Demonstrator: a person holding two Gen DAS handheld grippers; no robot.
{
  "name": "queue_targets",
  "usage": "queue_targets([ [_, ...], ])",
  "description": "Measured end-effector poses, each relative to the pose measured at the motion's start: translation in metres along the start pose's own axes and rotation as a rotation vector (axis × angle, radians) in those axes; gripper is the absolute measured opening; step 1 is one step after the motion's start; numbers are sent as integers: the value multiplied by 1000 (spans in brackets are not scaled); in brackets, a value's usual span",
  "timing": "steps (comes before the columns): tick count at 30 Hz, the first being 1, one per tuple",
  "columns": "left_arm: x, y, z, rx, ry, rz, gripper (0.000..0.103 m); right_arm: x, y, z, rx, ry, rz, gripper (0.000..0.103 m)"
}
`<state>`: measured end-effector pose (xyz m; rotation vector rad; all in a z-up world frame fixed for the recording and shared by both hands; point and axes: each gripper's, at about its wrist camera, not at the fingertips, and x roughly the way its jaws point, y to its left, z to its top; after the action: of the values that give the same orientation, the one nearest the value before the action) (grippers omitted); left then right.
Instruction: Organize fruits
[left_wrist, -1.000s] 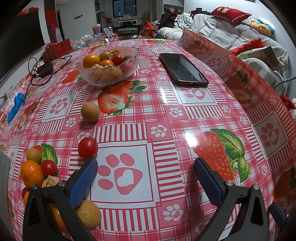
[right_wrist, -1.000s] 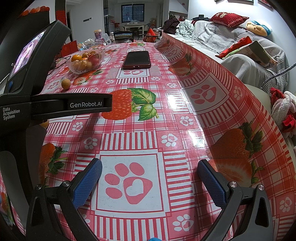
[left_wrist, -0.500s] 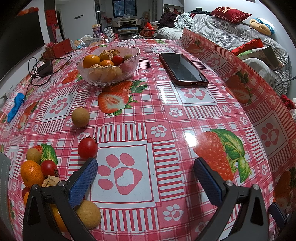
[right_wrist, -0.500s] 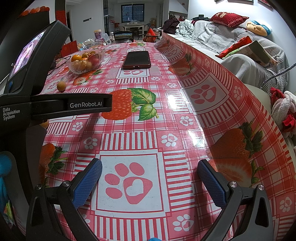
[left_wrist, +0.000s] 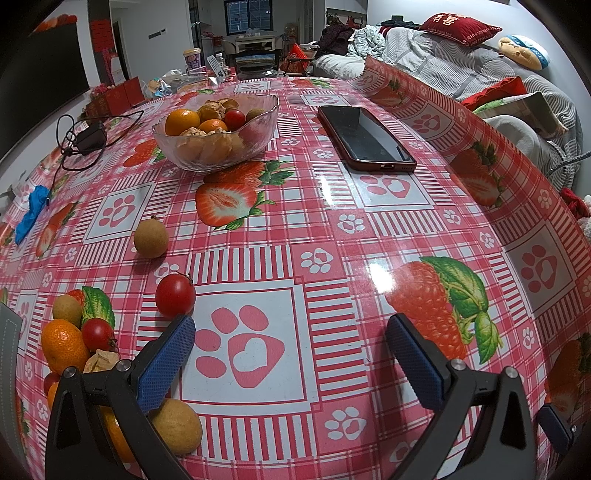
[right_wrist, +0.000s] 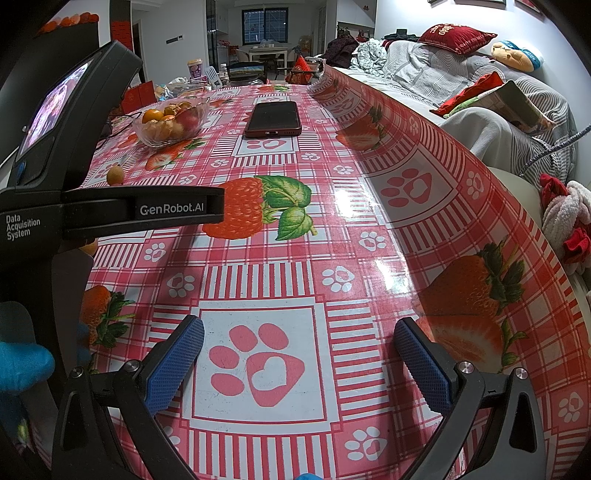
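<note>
Both claws are wide open and hold nothing: the left claw (left_wrist: 291, 345) and the right claw (right_wrist: 299, 349) hang over the table (left_wrist: 332, 236). The glass bowl (left_wrist: 216, 133) is full of fruit. A brown fruit (left_wrist: 150, 237) and a red tomato (left_wrist: 175, 295) lie apart on the table, nearer the left claw than the bowl.

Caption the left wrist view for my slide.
Open left tool hovers over the tablecloth, loose fruit at its left, a glass bowl of fruit beyond.
</note>
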<state>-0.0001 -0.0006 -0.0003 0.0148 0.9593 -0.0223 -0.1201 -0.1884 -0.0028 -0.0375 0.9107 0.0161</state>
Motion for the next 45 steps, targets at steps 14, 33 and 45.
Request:
queue_targets([
  [14, -14, 2, -5, 7, 71, -47, 103, 0, 0, 0, 0, 0, -1, 103],
  [33, -102, 117, -125, -21, 62, 25, 103, 0, 0, 0, -1, 0, -1, 103],
  [45, -80, 128, -117, -61, 28, 33, 103, 0, 0, -1, 0, 0, -1, 103],
])
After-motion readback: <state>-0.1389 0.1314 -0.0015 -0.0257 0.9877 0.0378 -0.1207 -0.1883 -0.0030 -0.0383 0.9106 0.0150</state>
